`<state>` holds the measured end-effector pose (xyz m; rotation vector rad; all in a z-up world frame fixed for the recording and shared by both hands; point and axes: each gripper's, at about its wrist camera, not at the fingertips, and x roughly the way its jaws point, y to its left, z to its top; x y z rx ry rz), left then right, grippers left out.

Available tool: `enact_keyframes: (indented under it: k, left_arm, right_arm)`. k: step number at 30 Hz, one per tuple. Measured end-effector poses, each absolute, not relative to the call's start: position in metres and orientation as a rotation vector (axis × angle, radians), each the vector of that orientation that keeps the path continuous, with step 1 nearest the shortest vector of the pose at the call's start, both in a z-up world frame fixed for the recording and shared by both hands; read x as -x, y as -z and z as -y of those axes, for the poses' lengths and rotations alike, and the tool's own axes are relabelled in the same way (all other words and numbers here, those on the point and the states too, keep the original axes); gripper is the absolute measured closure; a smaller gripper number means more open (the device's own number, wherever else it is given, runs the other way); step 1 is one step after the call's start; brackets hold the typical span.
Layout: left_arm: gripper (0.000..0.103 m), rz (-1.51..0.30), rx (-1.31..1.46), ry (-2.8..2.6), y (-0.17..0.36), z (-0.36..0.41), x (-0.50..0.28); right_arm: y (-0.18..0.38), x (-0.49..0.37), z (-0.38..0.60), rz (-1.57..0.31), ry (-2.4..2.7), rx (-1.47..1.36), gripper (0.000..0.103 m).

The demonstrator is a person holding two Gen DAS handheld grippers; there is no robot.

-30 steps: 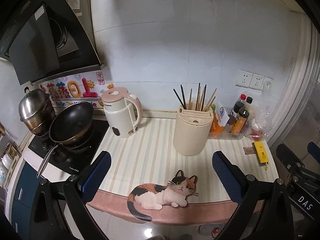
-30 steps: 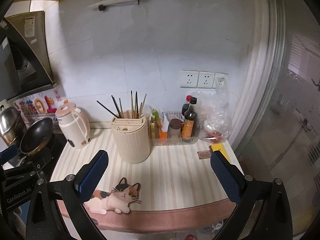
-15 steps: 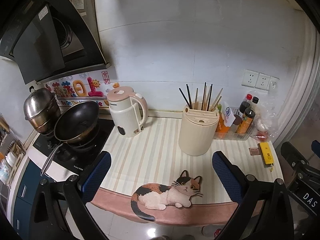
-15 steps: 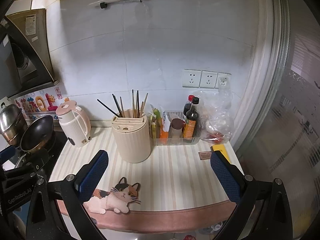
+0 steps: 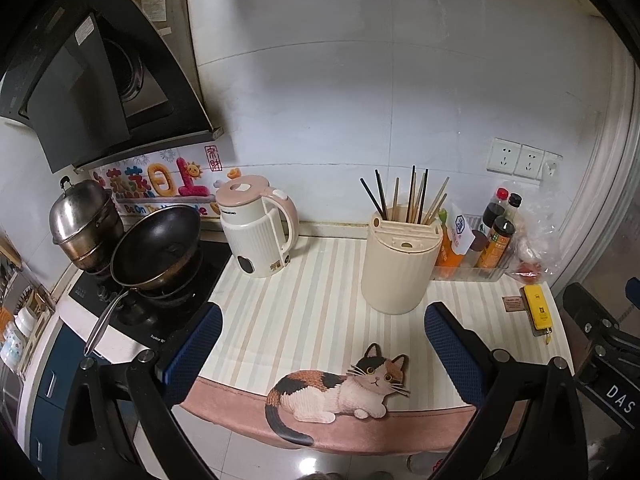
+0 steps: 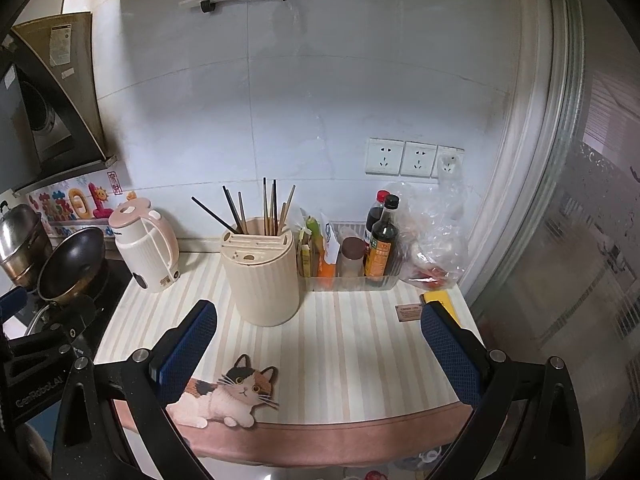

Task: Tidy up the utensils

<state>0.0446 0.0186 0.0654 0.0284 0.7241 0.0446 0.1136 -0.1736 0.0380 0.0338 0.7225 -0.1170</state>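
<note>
Striped counter mat (image 5: 304, 320): chopsticks (image 5: 408, 200) stand upright in the cream holder (image 5: 400, 268). Left gripper (image 5: 320, 344) and right gripper (image 6: 320, 344) hover spread wide, empty. Scene fits either sorting ahead or sorting finished.

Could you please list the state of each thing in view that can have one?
Left gripper: open, empty.
Right gripper: open, empty.
Chopsticks: upright, splayed in holder.
Holder: upright on mat.
Kettle: lid closed.
Pot: lidded.
Pan: empty, tilted on stove.
Sauce bottle: capped, upright.
</note>
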Motion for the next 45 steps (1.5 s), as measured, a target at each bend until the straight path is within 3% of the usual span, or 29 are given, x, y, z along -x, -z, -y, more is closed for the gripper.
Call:
enact_keyframes:
  k: [45]
  left_arm:
    - [0.0,-0.75,-0.038,-0.049,-0.053,-0.018,-0.054]
  right_arm:
    - [-0.03,-0.126,0.172,-0.767,0.102,0.002,0.0]
